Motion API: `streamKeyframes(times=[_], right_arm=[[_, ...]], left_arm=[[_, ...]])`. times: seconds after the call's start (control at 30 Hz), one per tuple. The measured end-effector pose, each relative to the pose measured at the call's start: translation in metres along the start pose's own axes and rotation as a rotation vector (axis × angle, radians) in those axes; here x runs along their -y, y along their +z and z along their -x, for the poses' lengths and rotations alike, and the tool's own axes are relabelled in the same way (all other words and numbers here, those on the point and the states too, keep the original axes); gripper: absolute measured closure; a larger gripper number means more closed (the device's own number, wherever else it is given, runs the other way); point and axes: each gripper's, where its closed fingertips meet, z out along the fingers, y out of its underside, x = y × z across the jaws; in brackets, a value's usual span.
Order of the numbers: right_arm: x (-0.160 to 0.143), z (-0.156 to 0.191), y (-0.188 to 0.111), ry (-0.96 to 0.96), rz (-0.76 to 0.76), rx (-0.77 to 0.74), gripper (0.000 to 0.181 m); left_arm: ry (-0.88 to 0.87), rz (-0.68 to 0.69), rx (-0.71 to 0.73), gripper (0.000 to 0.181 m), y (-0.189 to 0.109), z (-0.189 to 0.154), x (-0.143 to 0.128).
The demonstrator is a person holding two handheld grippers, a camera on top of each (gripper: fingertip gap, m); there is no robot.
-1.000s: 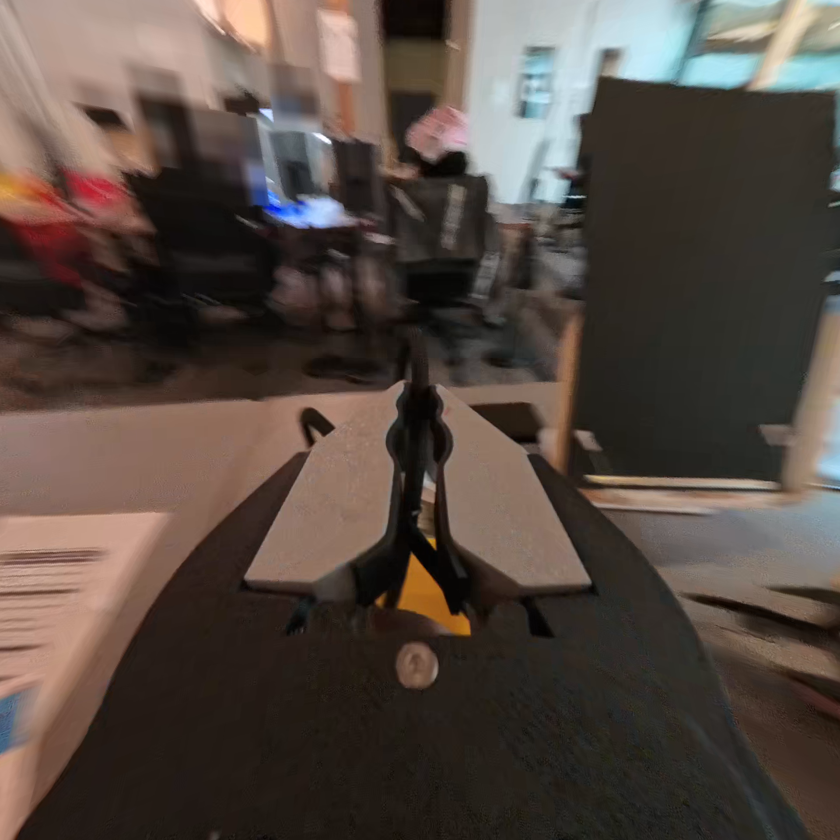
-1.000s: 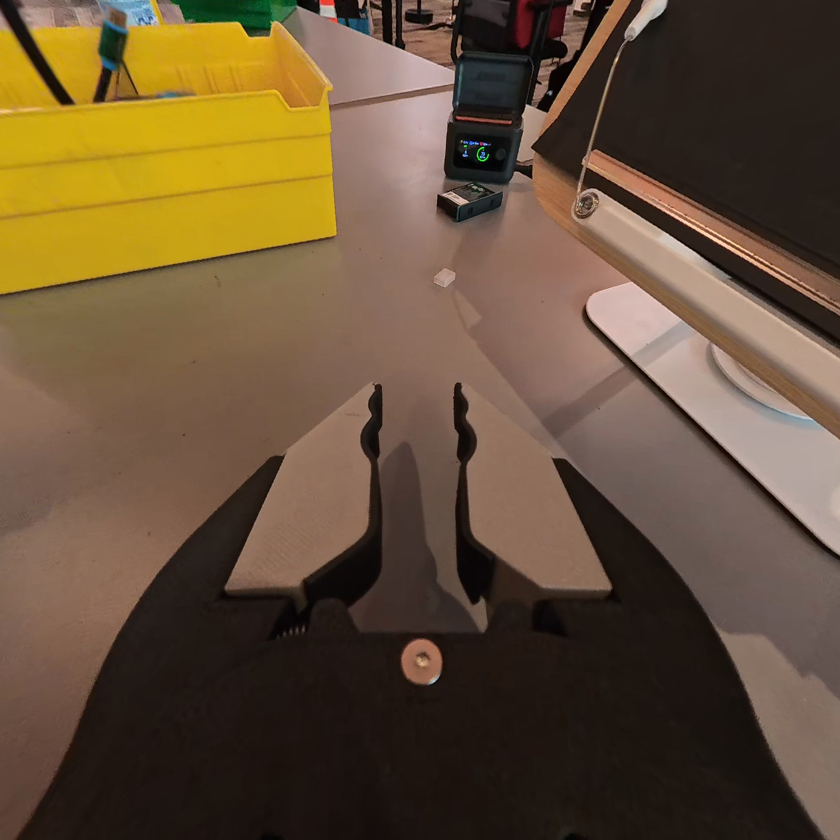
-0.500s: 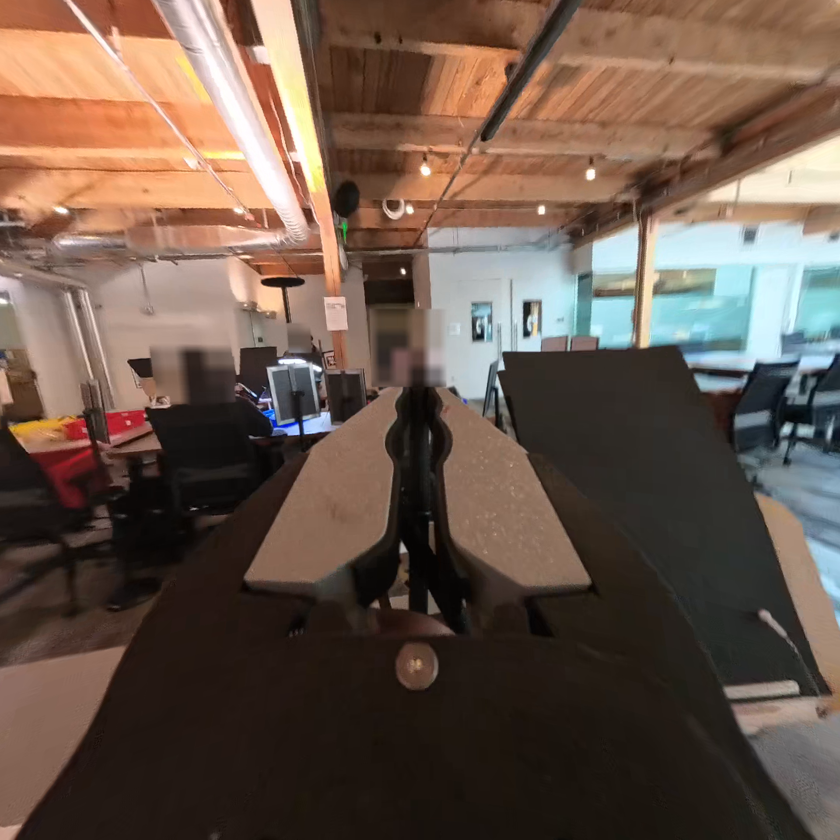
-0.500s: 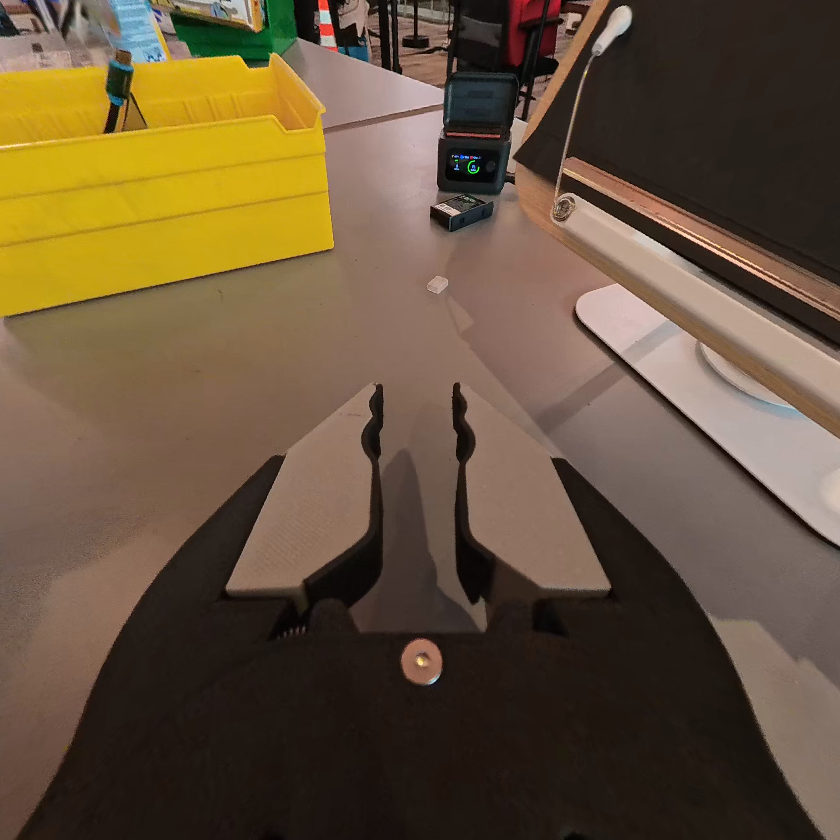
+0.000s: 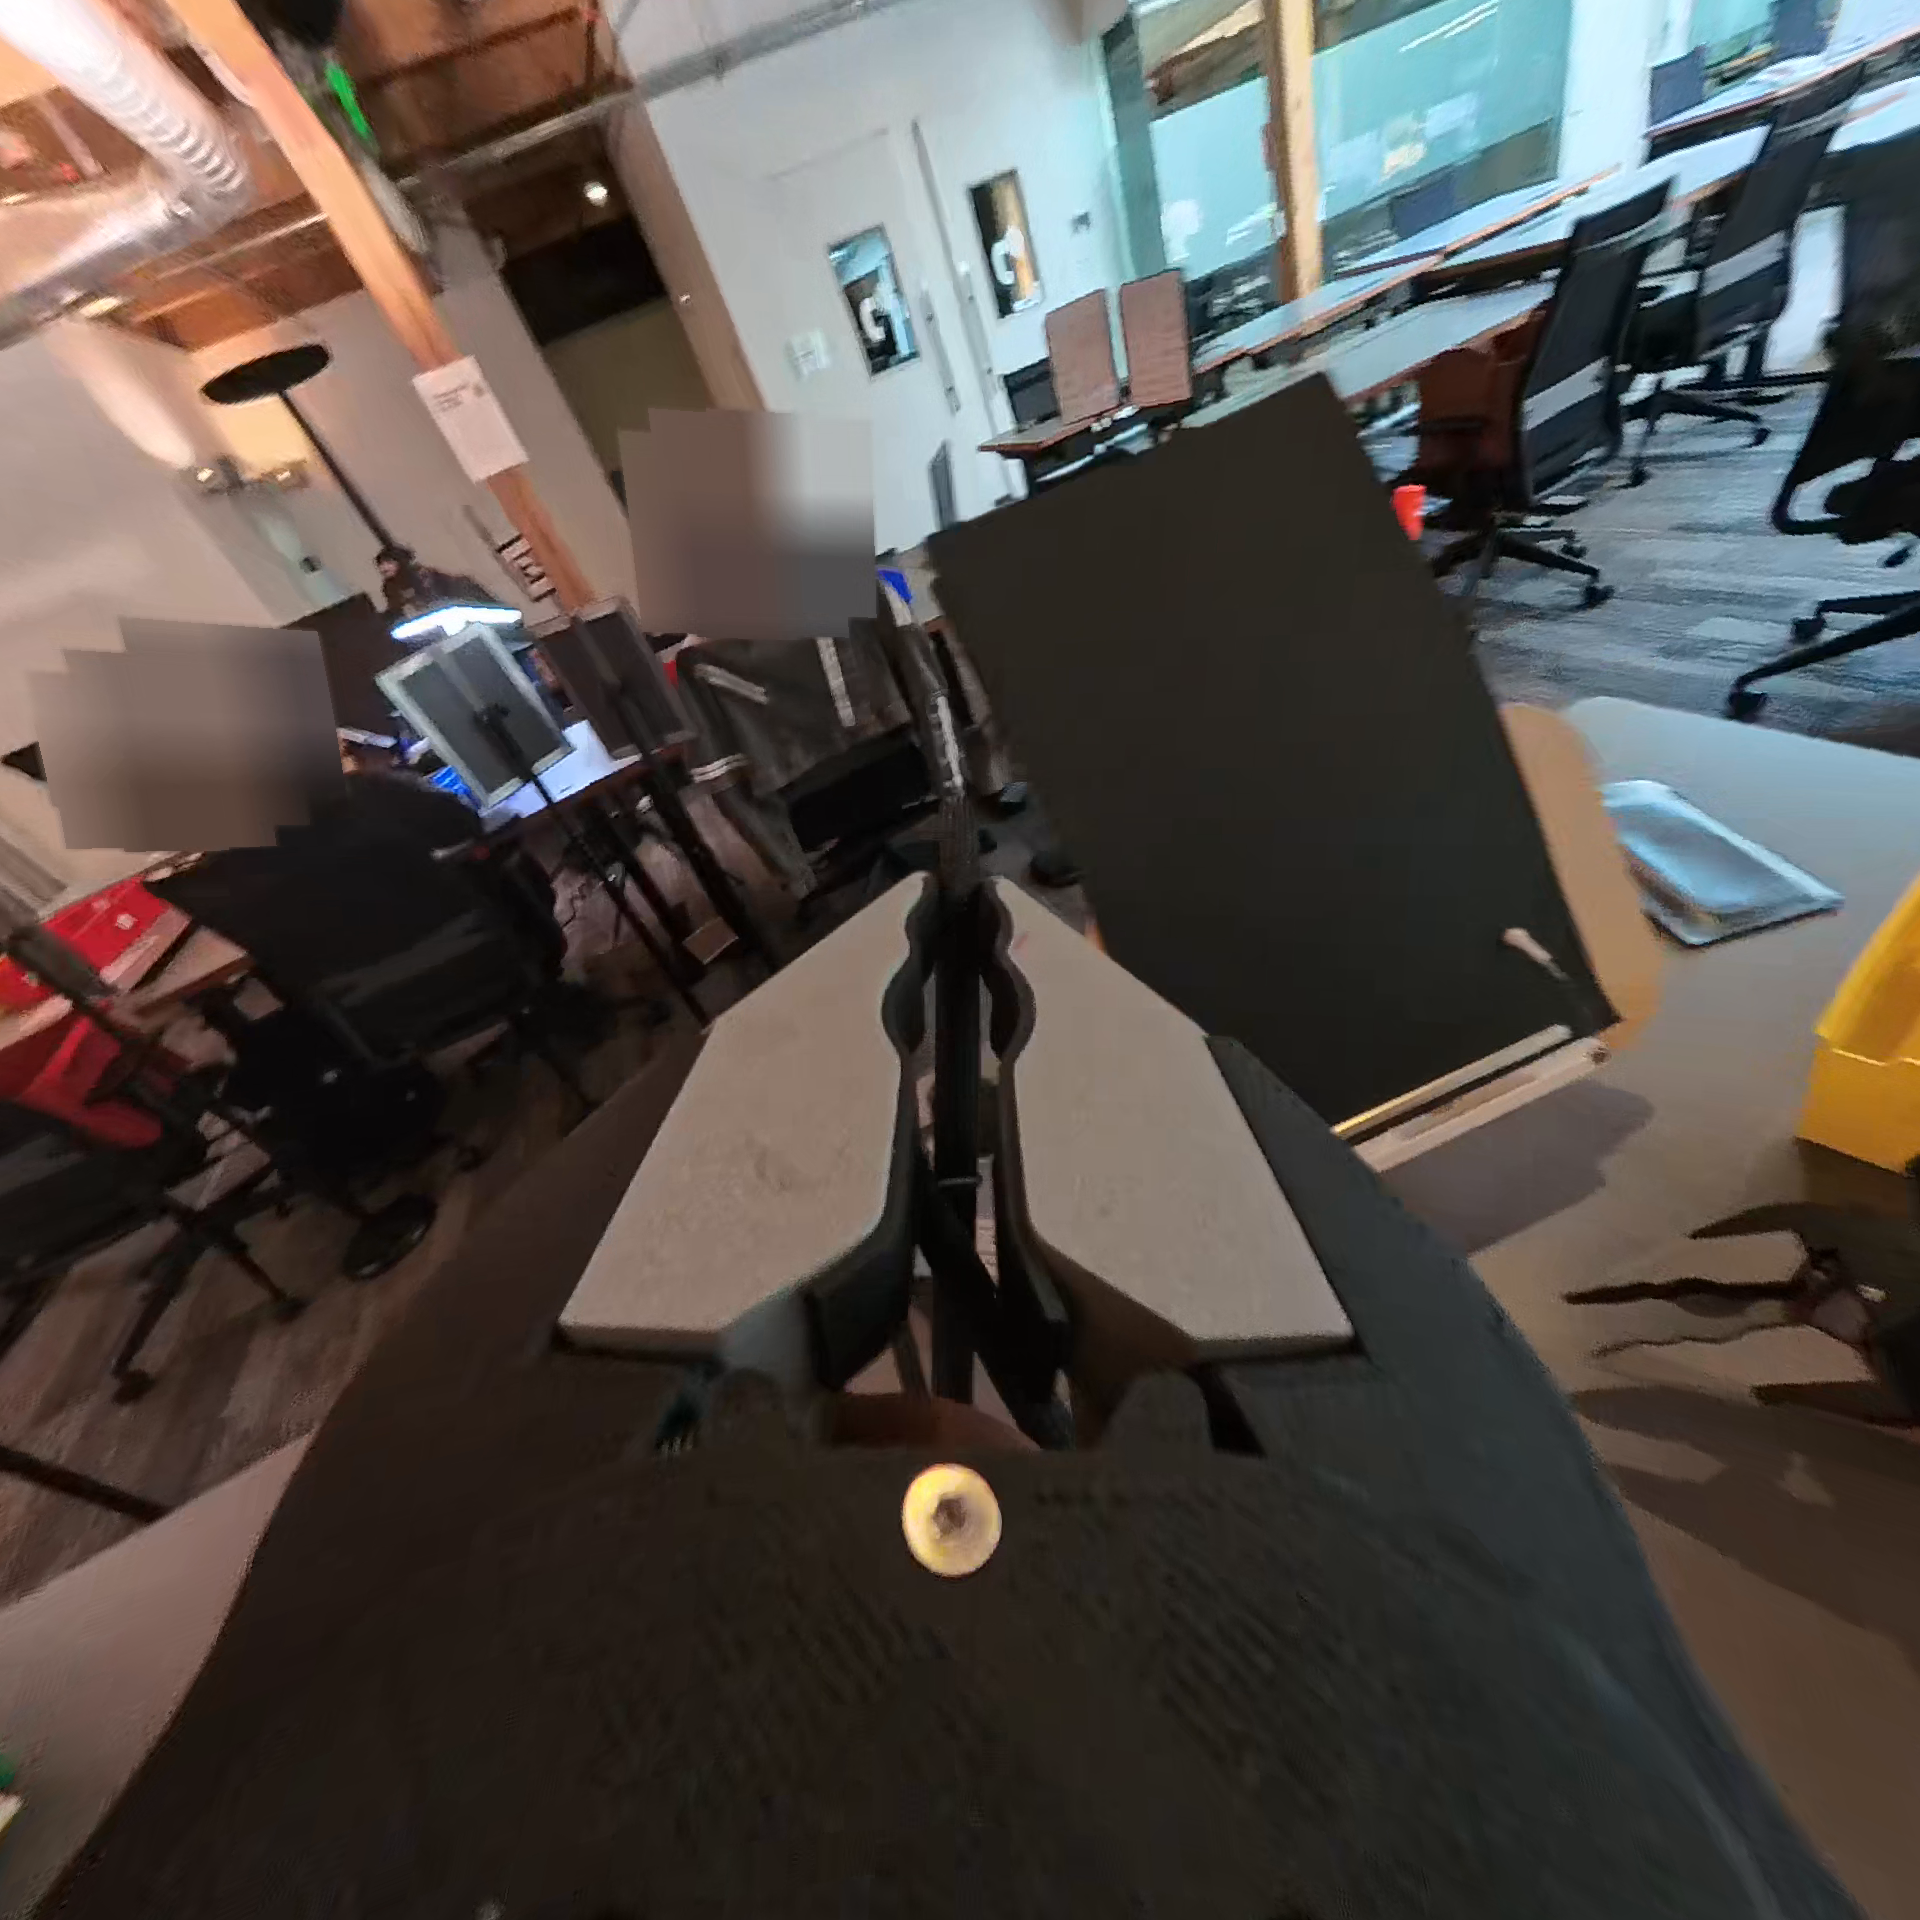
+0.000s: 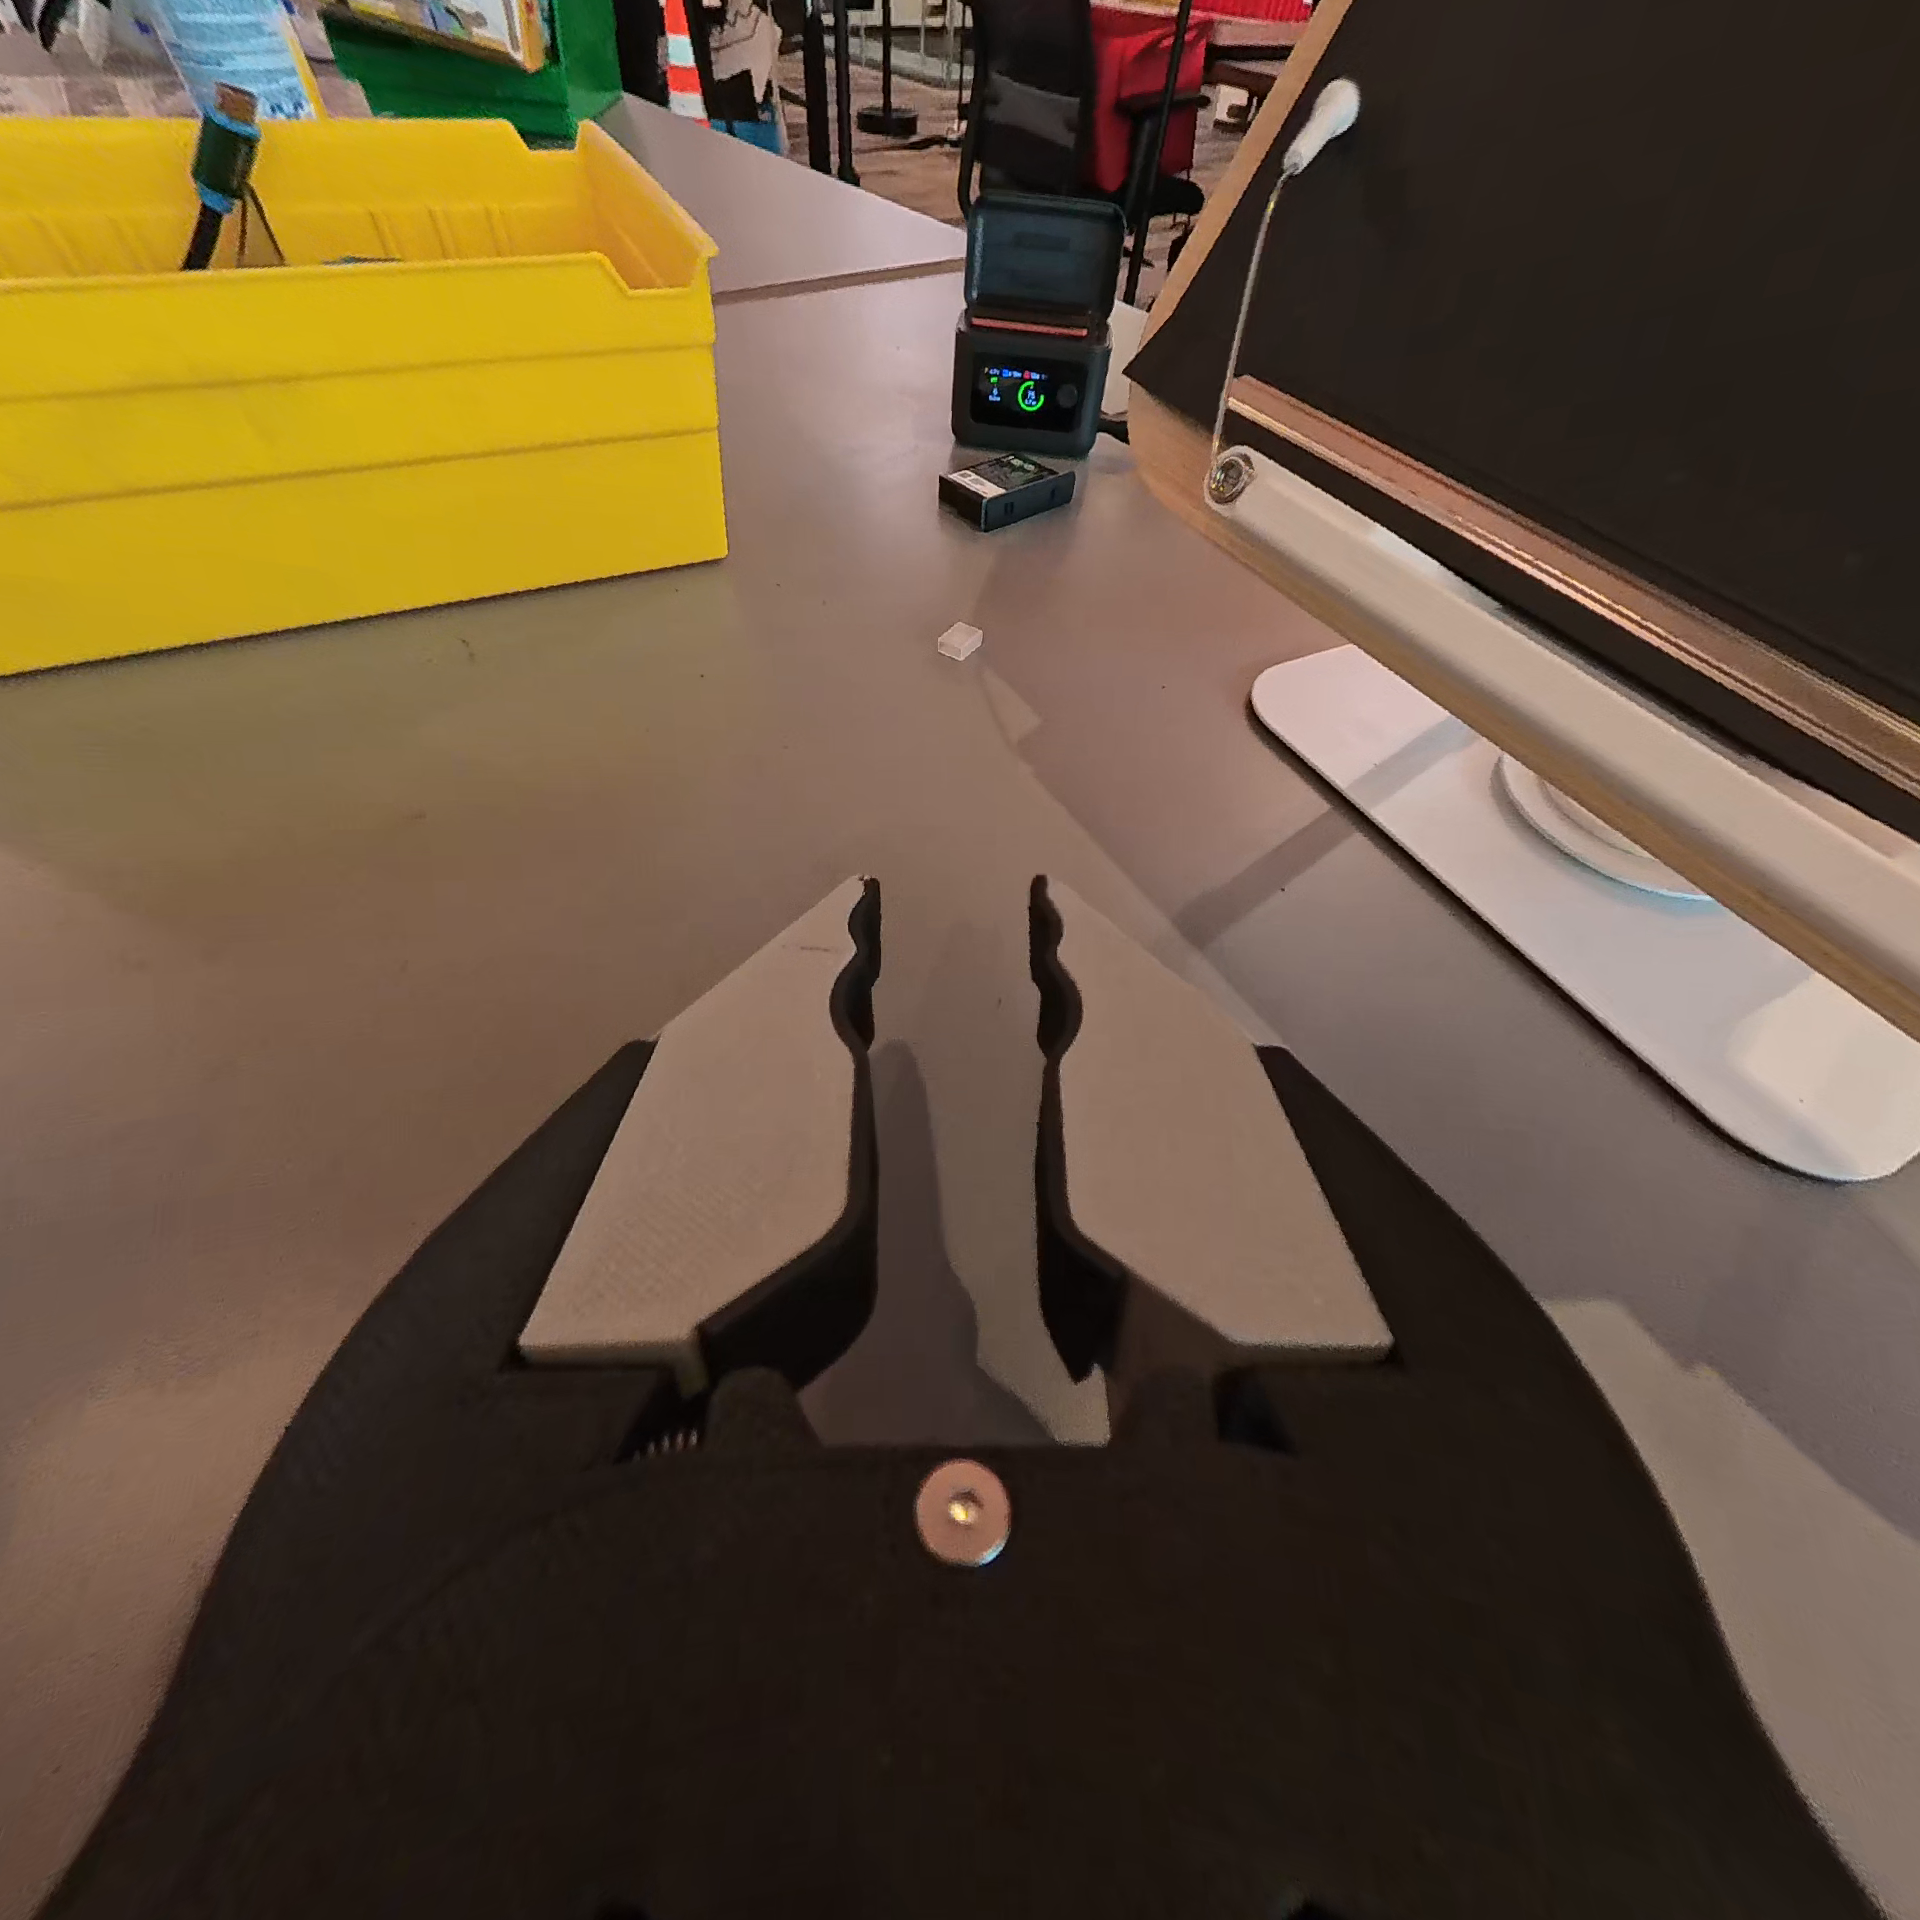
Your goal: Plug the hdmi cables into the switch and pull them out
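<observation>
Yellow bin [image 6: 353, 416] holds a cable end [image 6: 221, 156]; left gripper [image 5: 958, 914] clamps a black cable [image 5: 951, 831], right gripper [image 6: 954, 883] spread, empty.

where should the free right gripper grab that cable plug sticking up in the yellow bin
Grip the dark molded plug body just below its metal tip, coming down from above over the yellow bin's front wall. The plug stands nearly upright with its cord trailing down into the bin, so a top approach probably clears the walls. The right gripper is open and empty over the table.
</observation>
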Motion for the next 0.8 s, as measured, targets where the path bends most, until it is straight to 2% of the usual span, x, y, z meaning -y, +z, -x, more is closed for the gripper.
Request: streamKeyframes(times=[0.1, 0.2, 0.3, 0.5, 0.6, 0.63, 0.7, 0.8], right_arm=[[0.003, -0.003, -0.002, 0.01, -0.008, 0.002, 0.154], [0.013, -0.006, -0.01, 0.023, -0.06, 0.005, 0.152], [0.023, -0.01, -0.019, 0.052, -0.126, 0.009, 0.152], [0.048, -0.008, -0.038, 0.143, -0.282, 0.11, 0.149], [0.058, -0.004, -0.049, 0.162, -0.353, 0.176, 0.146], [0.06, 0.0, -0.051, 0.164, -0.361, 0.208, 0.145], [0.061, 0.013, -0.051, 0.18, -0.352, 0.319, 0.154], [0.061, 0.044, -0.06, 0.168, -0.318, 0.556, 0.156]], left_arm=[[0.055, 0.029, -0.111, 0.176, -0.005, -0.043, 0.011], [0.167, 0.106, -0.207, 0.176, -0.005, -0.09, -0.006], [0.24, 0.203, -0.315, 0.176, 0.002, -0.139, -0.042], [0.359, 0.362, -0.564, 0.176, 0.015, -0.238, -0.132], [0.393, 0.401, -0.659, 0.176, 0.021, -0.27, -0.159], [0.416, 0.4, -0.676, 0.176, 0.022, -0.278, -0.162], [0.47, 0.38, -0.73, 0.176, 0.017, -0.295, -0.16], [0.581, 0.301, -0.814, 0.176, 0.0, -0.313, -0.143]])
